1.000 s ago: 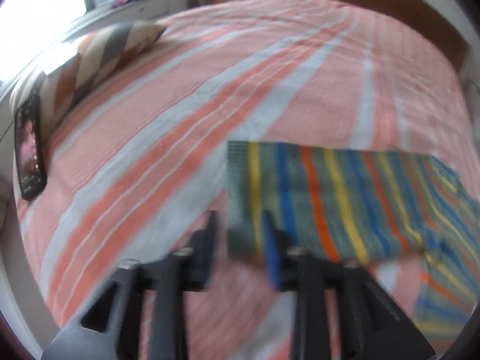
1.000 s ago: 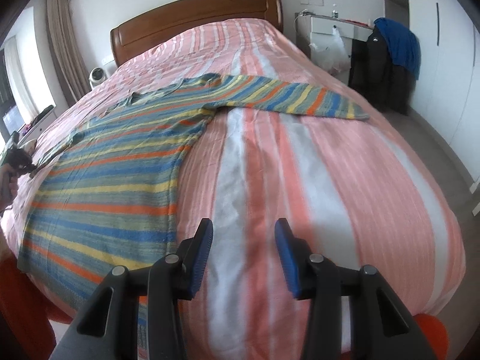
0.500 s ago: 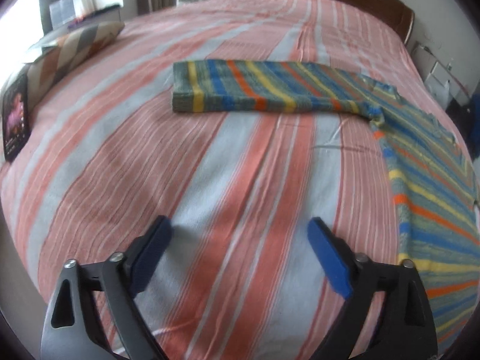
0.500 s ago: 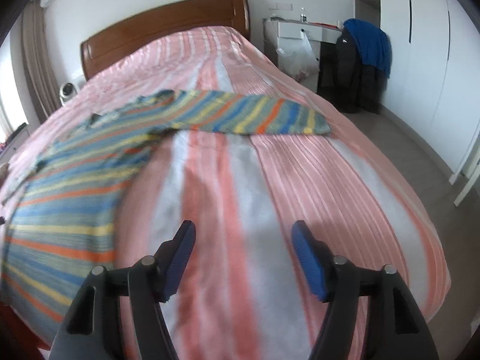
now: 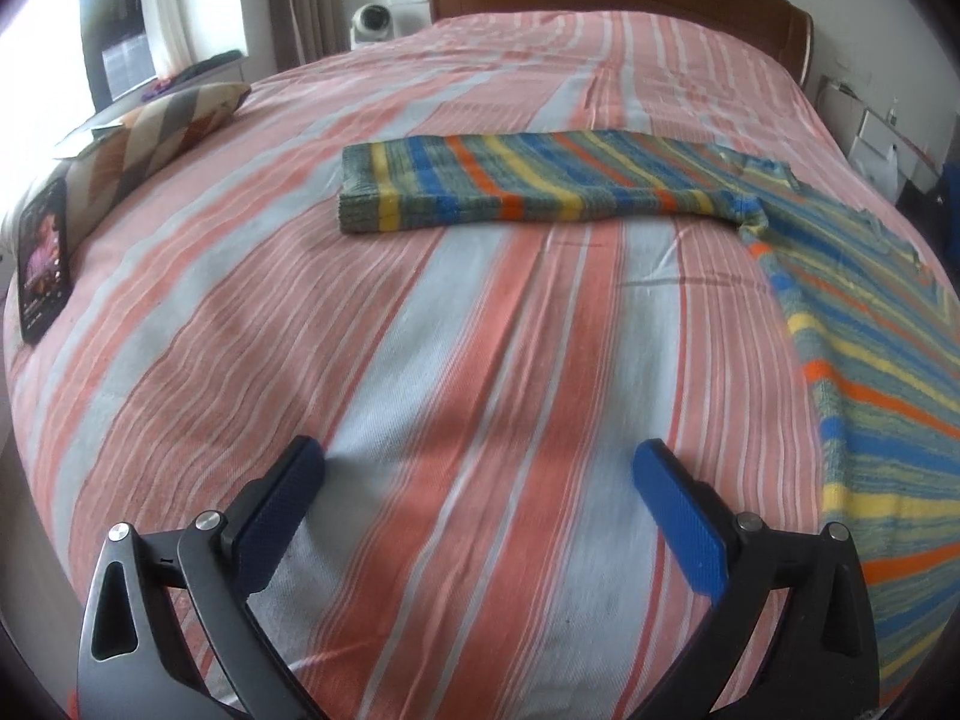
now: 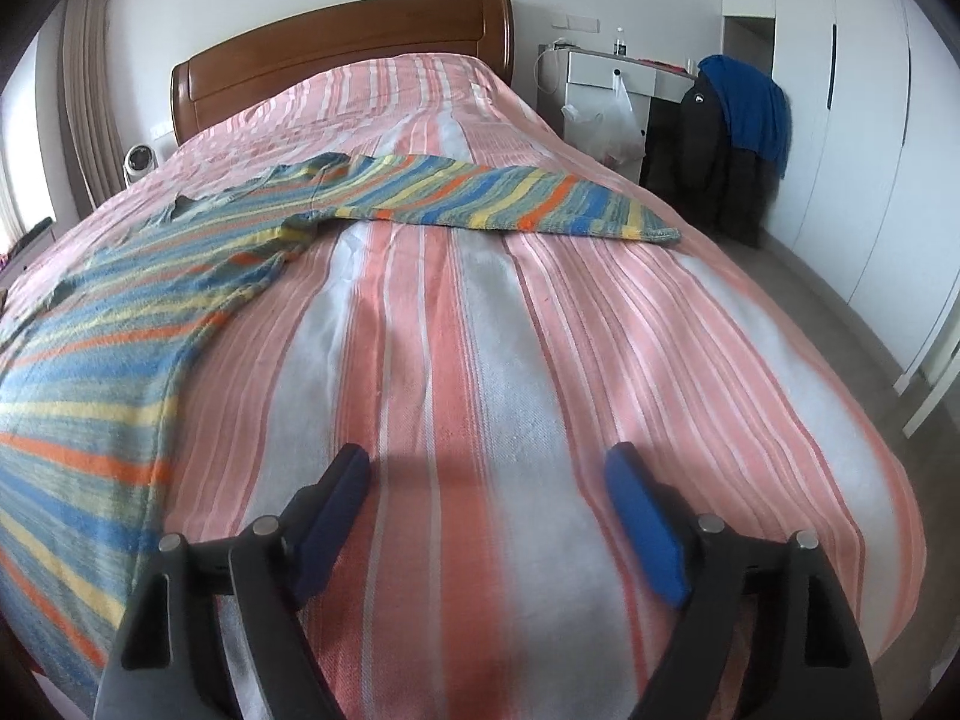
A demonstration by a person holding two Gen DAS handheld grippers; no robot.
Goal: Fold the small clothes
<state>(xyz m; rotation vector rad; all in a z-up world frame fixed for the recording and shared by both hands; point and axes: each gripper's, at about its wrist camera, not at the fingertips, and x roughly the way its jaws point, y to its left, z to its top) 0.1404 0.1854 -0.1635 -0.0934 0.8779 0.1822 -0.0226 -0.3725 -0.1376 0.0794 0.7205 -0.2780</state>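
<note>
A striped knit sweater in blue, yellow, orange and grey-green lies spread on the bed. In the left wrist view its left sleeve (image 5: 516, 192) stretches flat across the bed ahead and its body (image 5: 870, 360) runs down the right side. In the right wrist view the other sleeve (image 6: 510, 201) lies ahead and the body (image 6: 96, 324) fills the left. My left gripper (image 5: 477, 471) is open and empty over bare bedspread, well short of the sleeve. My right gripper (image 6: 486, 480) is open and empty over bare bedspread, to the right of the body.
The bed has a pink, orange and white striped cover (image 5: 420, 330) and a wooden headboard (image 6: 336, 54). A zigzag pillow (image 5: 150, 144) and a phone (image 5: 42, 258) lie at the left edge. A chair with dark and blue clothes (image 6: 732, 138) stands right of the bed.
Both grippers have opened wide. The left gripper has let go of the sleeve cuff and pulled back from it. The right gripper has swung right, away from the sweater body.
</note>
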